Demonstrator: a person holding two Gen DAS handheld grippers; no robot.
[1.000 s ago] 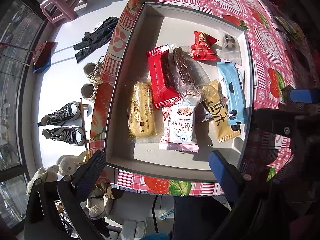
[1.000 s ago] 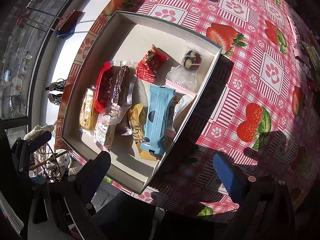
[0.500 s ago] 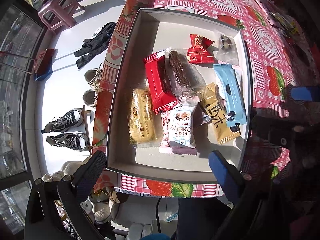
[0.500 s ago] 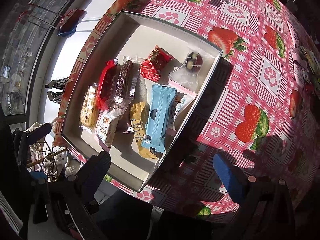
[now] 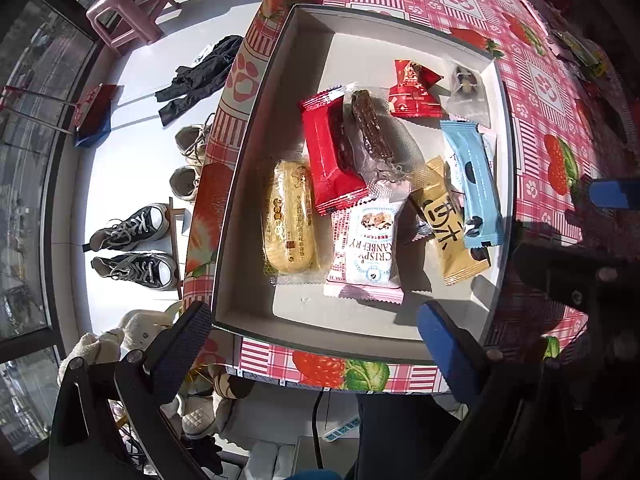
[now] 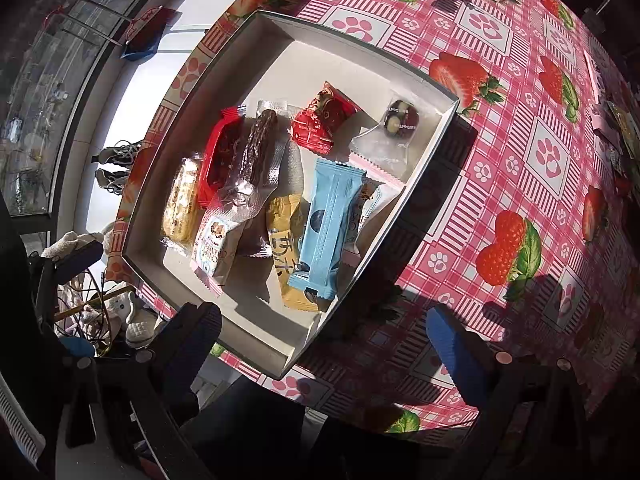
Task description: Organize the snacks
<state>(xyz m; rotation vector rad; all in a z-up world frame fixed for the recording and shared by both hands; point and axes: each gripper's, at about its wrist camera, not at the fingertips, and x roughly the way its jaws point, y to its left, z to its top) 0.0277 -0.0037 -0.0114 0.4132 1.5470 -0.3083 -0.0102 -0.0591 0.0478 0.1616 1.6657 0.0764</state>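
A shallow white box [image 5: 256,152] [image 6: 424,168] sits at the table's near corner and holds several wrapped snacks: a yellow cake [image 5: 289,218], a red pack [image 5: 330,158], a brown bar in clear wrap [image 5: 372,126], a cranberry crisp pack [image 5: 370,244], a gold pack [image 5: 446,226], a light blue pack [image 5: 474,182] [image 6: 330,216], a red candy [image 5: 412,88] [image 6: 322,118] and a chocolate ball [image 6: 398,118]. My left gripper [image 5: 316,344] is open and empty above the box's near edge. My right gripper [image 6: 324,344] is open and empty above the box's near right corner.
The table wears a pink checked cloth with strawberries [image 6: 512,256]. More small packets lie at its far right edge [image 5: 580,46]. Left of the table, the floor holds shoes [image 5: 132,240], dark clothing [image 5: 200,78], a pink stool [image 5: 128,12] and stuffed toys [image 5: 104,348].
Both grippers have drawn back and up a little from the box, so it looks smaller and farther. The snacks have not moved. Both grippers stay open.
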